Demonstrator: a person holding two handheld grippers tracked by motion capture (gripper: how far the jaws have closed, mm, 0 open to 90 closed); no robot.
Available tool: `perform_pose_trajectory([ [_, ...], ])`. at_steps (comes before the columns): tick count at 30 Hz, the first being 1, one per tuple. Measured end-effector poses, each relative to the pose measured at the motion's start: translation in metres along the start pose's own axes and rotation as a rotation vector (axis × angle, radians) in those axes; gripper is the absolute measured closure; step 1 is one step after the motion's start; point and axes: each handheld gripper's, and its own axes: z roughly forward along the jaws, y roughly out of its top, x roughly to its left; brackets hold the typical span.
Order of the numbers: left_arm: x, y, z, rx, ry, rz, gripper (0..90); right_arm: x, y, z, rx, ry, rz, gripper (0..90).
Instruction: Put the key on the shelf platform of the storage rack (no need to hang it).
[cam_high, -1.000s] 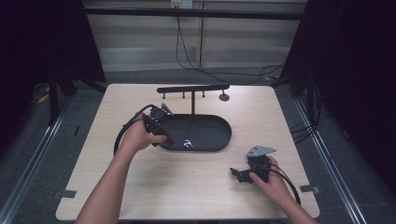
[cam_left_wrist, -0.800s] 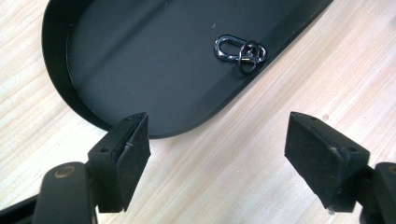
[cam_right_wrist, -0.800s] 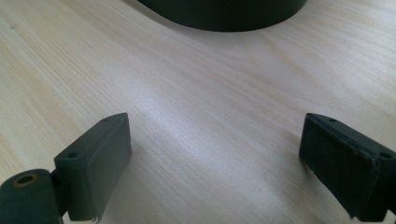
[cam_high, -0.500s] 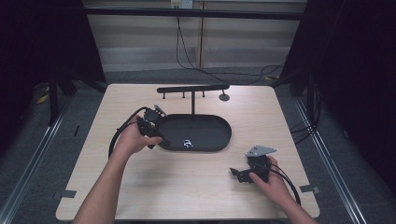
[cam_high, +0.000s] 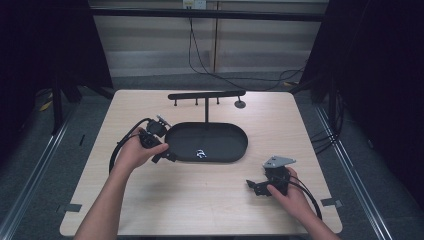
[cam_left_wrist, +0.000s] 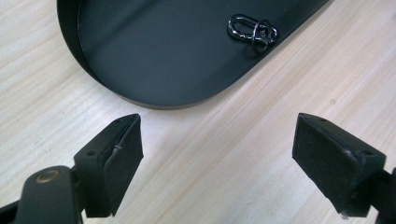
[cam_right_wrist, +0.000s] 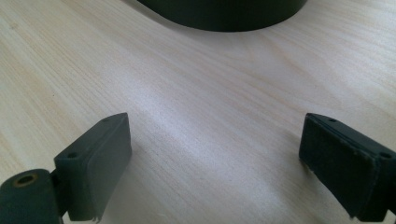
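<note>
The table (cam_high: 150, 210) bears a black tray (cam_high: 227, 134), and inside, near its front wall, lies a small metal ring (cam_left_wrist: 252, 31). The left gripper (cam_high: 163, 151), now off the tray's end, has just been opening with nothing between its jaws. The right gripper (cam_high: 256, 187) rests wide, empty, well apart.

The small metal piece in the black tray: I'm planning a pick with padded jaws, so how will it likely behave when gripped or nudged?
The metal piece looks like linked glossy wire loops, so probably light, and its parts may flop. Lying flat near the tray wall, it would likely slide rather than roll.
</note>
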Motion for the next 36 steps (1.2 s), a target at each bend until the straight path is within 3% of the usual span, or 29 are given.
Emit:
perform_pose_trajectory([
  [23, 0.006, -0.028, -0.006, -0.015, 0.002, 0.006, 16.4, 0.000, 0.000, 0.000, 0.000, 0.000, 0.000, 8.8],
  [32, 0.009, -0.042, -0.008, 0.007, 0.013, 0.021, 16.5, 0.000, 0.000, 0.000, 0.000, 0.000, 0.000, 8.8],
  [36, 0.009, -0.047, -0.008, 0.003, 0.014, 0.005, 16.8, 0.000, 0.000, 0.000, 0.000, 0.000, 0.000, 8.8],
])
